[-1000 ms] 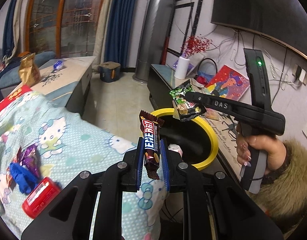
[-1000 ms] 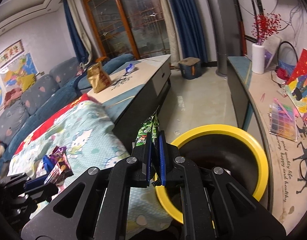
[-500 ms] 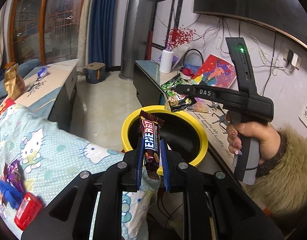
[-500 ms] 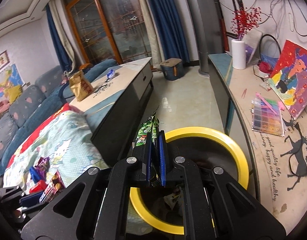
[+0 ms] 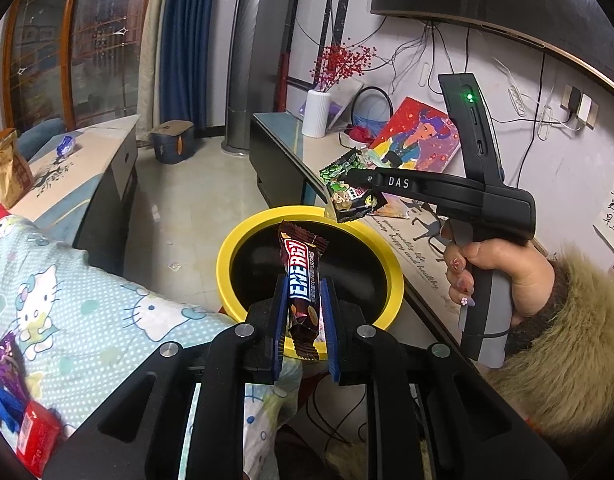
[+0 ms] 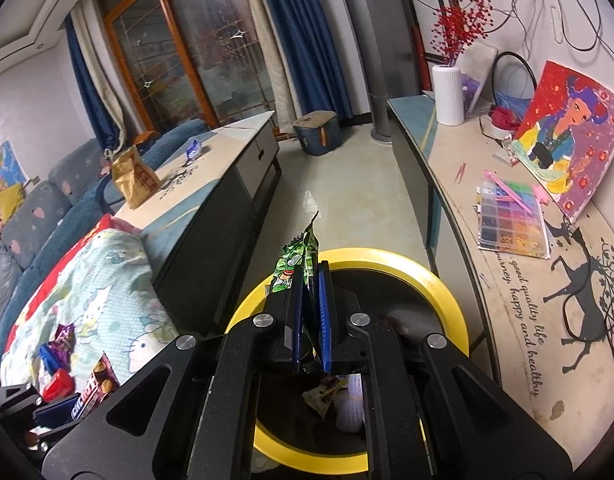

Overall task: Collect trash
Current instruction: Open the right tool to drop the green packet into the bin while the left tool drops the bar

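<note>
crinkly foil energy bar (image 5: 303, 288) above round yellow-rimmed bin (image 5: 387, 252).

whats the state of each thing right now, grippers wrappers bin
left gripper: shut on energy bar
energy bar: upright, held over bin
right gripper: shut on green wrapper
green wrapper: held above bin rim
yellow bin: open, trash already inside

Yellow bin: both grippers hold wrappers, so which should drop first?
Right. In its own view the right gripper pinches the green packet directly above the yellow bin. The left gripper holds the energy bar nearer the bin's near rim.
</note>
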